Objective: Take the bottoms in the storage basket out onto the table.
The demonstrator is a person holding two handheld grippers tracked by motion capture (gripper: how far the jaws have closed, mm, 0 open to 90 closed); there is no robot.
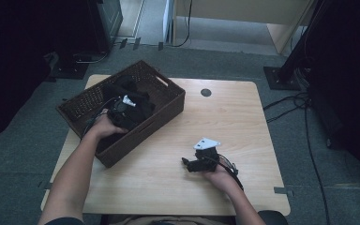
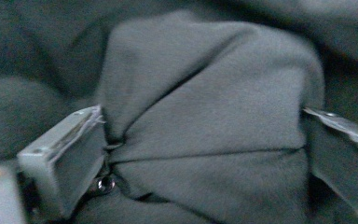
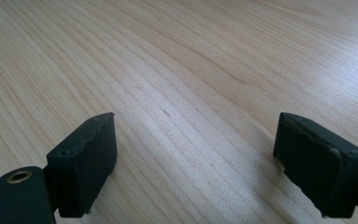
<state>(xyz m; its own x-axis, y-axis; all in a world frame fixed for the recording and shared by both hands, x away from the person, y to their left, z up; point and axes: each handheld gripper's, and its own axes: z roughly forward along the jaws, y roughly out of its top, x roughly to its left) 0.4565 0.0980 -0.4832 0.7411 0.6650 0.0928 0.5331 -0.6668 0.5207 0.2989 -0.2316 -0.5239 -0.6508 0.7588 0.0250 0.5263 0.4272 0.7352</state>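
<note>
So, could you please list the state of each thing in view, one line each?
Left gripper: open, jaws either side of a fold of dark cloth.
Right gripper: open, holding nothing, over the table.
Dark cloth: bunched up in the basket.
Wicker basket: on the table, holding the cloth.

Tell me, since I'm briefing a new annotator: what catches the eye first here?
First, the dark woven rectangular basket at the left rear of the light wooden table, heaped with dark grey cloth. The left gripper reaches into it, its jaws open around a bunched fold. The right gripper rests open on bare wood near the front edge.
</note>
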